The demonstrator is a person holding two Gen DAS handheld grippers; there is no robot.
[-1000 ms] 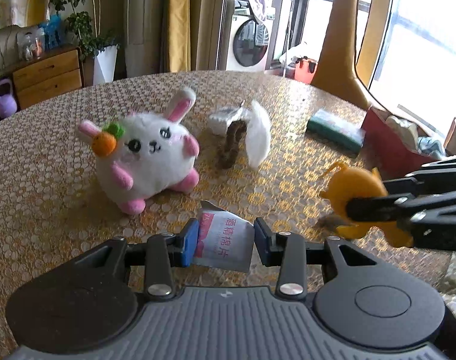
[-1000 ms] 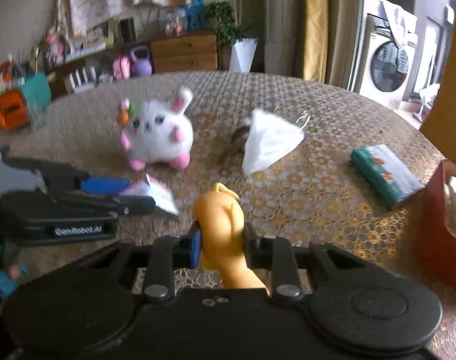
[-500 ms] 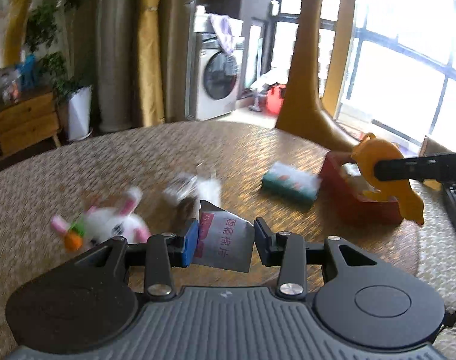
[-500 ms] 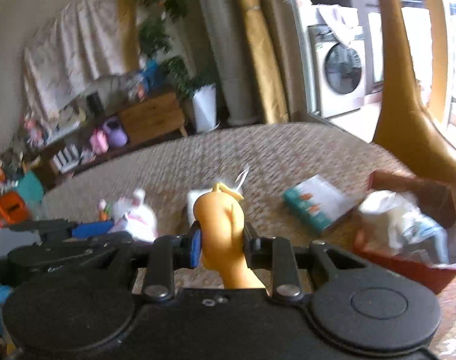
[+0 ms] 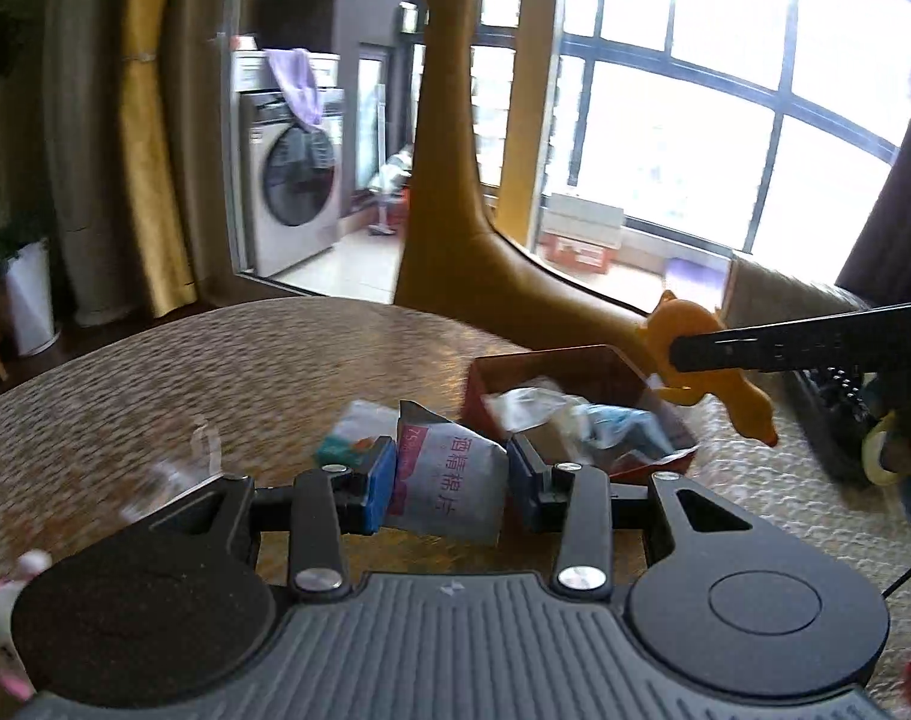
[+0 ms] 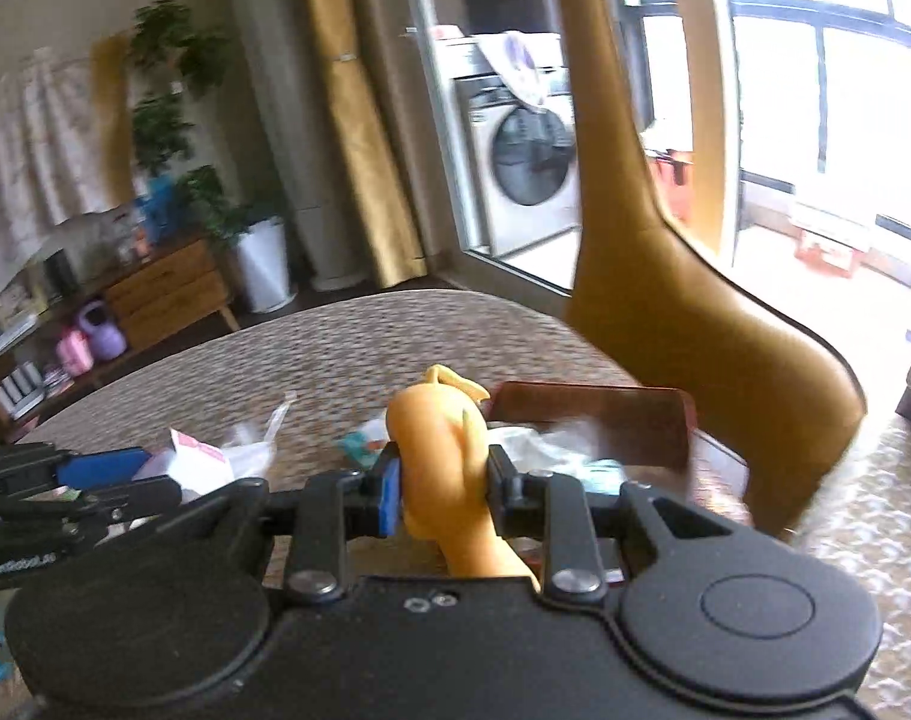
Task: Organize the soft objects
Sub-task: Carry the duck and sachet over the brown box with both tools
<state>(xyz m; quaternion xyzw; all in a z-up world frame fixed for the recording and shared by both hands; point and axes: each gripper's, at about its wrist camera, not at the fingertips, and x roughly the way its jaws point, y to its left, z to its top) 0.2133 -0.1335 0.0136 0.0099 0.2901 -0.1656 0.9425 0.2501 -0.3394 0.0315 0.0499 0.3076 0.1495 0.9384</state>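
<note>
Left claw (image 5: 449, 468) gripped a white packet (image 5: 446, 474) between its blue pads; packet front carried pink Chinese characters reading 酒精棉片, plus a pink strip down its left edge with small text too blurred to read. Right claw (image 6: 443, 483) was clamped on an orange rubber toy (image 6: 440, 450), pads pressed into both sides, toy sticking up past the fingers. In the left wrist view the same orange toy (image 5: 704, 360) hung in the right claw's black fingers, just above the far right corner of a red box (image 5: 551, 363). Box sat on the patterned counter (image 5: 275, 360) and already held crumpled white and blue soft stuff. A teal pack (image 5: 350, 441) lay on the counter just left of the box, label blurred. In the right wrist view the left claw's body showed white lettering, roughly "GenRobot.ai", partly smeared. A plush rabbit (image 5: 5, 606) showed at the lower left edge of the left wrist view. Washing machine (image 5: 293, 180) stood behind glass in the background.
</note>
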